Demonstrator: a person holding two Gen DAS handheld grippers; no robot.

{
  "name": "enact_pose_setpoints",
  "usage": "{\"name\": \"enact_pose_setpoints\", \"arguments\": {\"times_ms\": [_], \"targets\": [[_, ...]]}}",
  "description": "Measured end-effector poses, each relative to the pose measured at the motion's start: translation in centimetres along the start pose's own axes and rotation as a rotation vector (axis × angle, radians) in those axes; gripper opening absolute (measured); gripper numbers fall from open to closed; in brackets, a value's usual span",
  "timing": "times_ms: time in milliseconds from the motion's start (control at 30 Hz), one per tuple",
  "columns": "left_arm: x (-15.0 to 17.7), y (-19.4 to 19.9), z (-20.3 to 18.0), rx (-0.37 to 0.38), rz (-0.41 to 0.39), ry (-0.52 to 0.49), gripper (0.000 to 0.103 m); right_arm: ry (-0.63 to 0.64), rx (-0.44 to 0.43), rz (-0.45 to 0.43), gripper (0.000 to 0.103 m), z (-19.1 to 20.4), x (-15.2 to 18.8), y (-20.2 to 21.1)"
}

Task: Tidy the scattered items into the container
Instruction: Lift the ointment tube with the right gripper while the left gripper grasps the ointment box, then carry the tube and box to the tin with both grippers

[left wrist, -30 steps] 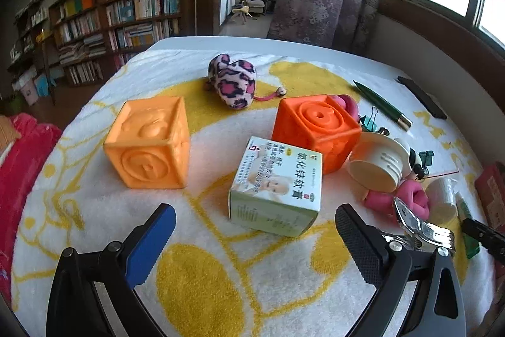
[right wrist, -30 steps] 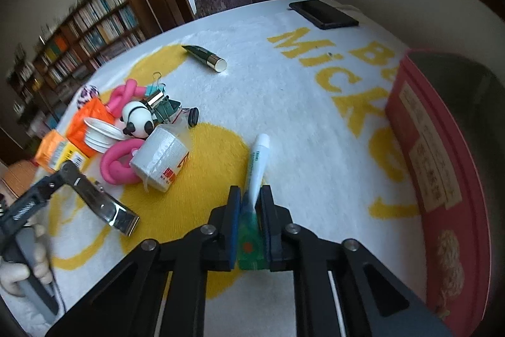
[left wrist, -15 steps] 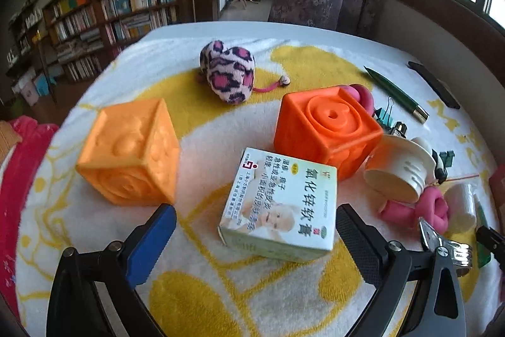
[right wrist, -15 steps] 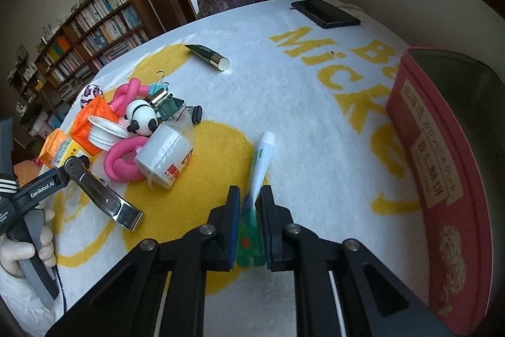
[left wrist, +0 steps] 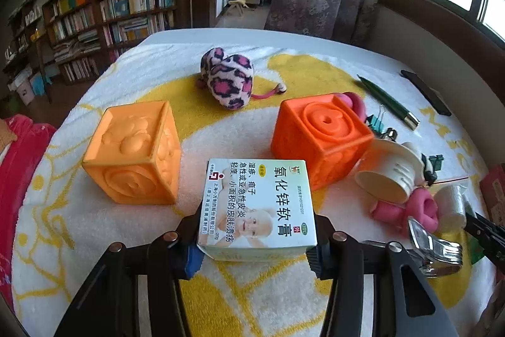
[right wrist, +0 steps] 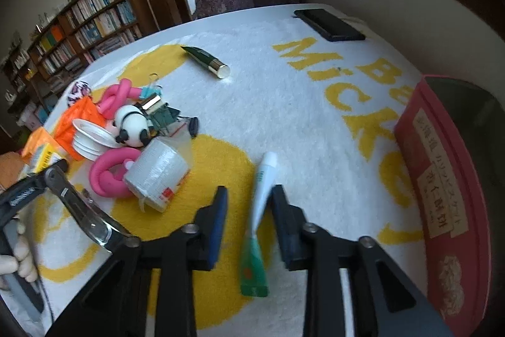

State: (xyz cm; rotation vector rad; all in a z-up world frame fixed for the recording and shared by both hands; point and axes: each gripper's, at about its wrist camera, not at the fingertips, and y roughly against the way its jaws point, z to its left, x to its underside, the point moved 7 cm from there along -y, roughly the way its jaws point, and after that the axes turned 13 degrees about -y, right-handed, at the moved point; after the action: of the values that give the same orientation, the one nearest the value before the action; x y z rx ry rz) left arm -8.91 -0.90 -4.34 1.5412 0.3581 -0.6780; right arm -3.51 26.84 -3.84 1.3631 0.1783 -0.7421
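In the left wrist view my left gripper [left wrist: 254,237] is shut on a white and green medicine box [left wrist: 257,206] that rests on the towel. Two orange cubes [left wrist: 134,152] [left wrist: 320,136] stand beyond it. In the right wrist view my right gripper [right wrist: 249,204] is open, its jaws on either side of a white and green tube [right wrist: 257,220] lying on the towel. The red container [right wrist: 448,191] stands at the right, its near wall facing me.
A pile of small items lies left of the tube: pink foam curlers [right wrist: 109,176], a panda toy [right wrist: 132,130], a white roll [right wrist: 157,176], stacked cups [right wrist: 91,141]. A green pen [right wrist: 205,62], a black phone [right wrist: 328,24] and a leopard plush [left wrist: 228,78] lie farther off.
My left gripper moved forward and shut on the medicine box. My right gripper opened and let go of the tube, which now lies between its jaws.
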Motion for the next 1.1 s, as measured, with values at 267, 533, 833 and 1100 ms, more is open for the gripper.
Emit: {"name": "enact_pose_setpoints", "arguments": {"times_ms": [267, 533, 833, 1100], "targets": [[-0.5, 1.7, 0.2, 0.012, -0.053, 0.022, 0.053, -0.064, -0.101, -0.012, 0.012, -0.5, 0.1, 1.7], [-0.5, 2.5, 0.0, 0.025, -0.074, 0.021, 0.053, -0.091, -0.149, -0.088, 0.012, -1.1, -0.1, 5.8], [-0.4, 3.0, -0.5, 0.037, -0.079, 0.023, 0.053, -0.115, -0.159, -0.055, 0.020, -2.0, -0.5, 5.2], [-0.3, 2.7, -0.3, 0.053, -0.069, 0.037, 0.053, -0.072, -0.086, 0.022, 0.030, -1.3, -1.1, 0.3]]}}
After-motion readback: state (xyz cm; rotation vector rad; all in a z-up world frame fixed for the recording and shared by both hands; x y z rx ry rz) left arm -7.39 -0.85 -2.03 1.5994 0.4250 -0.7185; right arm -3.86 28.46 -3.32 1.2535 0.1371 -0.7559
